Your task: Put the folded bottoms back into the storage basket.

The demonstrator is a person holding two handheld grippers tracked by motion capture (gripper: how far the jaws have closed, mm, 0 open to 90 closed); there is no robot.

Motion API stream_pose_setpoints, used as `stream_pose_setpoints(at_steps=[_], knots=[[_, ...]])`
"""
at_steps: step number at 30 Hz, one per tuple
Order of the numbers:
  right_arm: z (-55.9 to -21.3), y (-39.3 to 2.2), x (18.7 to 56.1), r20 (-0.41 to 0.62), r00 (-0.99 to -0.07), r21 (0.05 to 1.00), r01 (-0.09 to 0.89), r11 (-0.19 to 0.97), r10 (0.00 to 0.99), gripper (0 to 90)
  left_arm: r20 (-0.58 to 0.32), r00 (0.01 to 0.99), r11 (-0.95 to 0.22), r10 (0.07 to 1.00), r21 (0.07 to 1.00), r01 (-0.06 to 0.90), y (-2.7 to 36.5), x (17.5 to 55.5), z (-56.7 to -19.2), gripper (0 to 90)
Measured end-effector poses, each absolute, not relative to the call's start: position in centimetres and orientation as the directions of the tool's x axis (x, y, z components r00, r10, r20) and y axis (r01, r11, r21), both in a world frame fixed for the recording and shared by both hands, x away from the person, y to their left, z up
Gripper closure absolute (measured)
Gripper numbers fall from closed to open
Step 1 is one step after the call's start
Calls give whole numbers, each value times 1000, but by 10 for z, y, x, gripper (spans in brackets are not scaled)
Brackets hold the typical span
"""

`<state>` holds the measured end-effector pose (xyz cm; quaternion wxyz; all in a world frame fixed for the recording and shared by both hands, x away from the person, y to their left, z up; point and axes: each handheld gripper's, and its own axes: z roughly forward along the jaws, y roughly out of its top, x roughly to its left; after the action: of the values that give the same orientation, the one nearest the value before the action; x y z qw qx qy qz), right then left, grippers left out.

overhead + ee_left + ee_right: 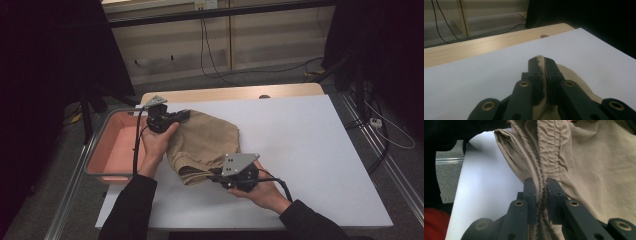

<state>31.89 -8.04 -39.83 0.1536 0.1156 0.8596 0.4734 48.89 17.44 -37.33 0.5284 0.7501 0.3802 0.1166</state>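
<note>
A tan cloth garment (202, 142) with a gathered elastic band lies bunched on the white table top (310, 150). My left gripper (183, 115) is shut on the garment's far left edge; in the left gripper view a thin fold of tan cloth (541, 62) is pinched between the black jaws of the gripper (543, 65). My right gripper (212, 176) is shut on the near edge. The right gripper view shows the ruched waistband (546, 157) clamped between that gripper's (543, 185) jaws.
A pink tray (107, 150) with a grey rim stands at the table's left side, just beside my left hand. A wooden strip (235, 93) runs along the table's far edge. Cables (385, 130) lie on the floor to the right.
</note>
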Motion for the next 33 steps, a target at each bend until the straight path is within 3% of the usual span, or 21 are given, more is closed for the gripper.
stream_pose_setpoints(at_steps=[33], knots=[[-384,-42,332,-158,-939,879,7,477,306,794,-227,669,-64,707,923,380,222,482,-340,854]])
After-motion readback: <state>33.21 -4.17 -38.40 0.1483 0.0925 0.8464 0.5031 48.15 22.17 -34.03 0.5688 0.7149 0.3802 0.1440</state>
